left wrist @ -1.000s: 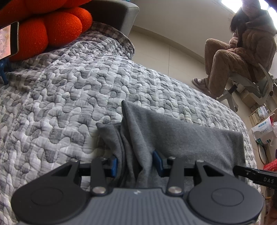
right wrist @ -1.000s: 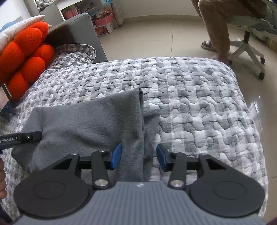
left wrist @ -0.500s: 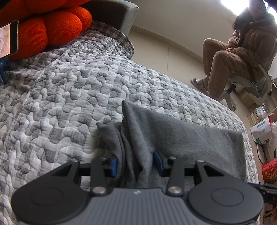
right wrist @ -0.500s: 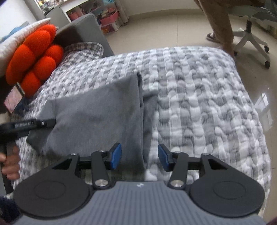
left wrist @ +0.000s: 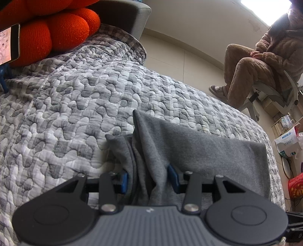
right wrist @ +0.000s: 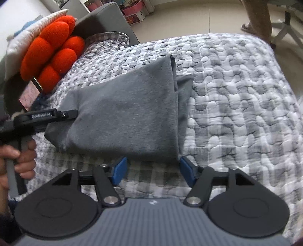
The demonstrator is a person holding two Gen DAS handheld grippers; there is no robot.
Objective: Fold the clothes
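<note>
Grey garment [left wrist: 198, 149] edge pinched in left tongs [left wrist: 149, 180]; right tongs [right wrist: 151, 171] opening, nothing between.

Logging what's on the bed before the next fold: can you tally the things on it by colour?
Grey: 1, the folded garment
Orange-red: 1, the knobbly cushion
White: 1, the pillow behind the cushion
Total: 3, on the grey-and-white quilt

Daylight's soft and even, barely any shadows. The window [left wrist: 265, 11] blows out white in the left view. Right view's a bit smeary with motion blur, and both bend hard at the fisheye edges.
</note>
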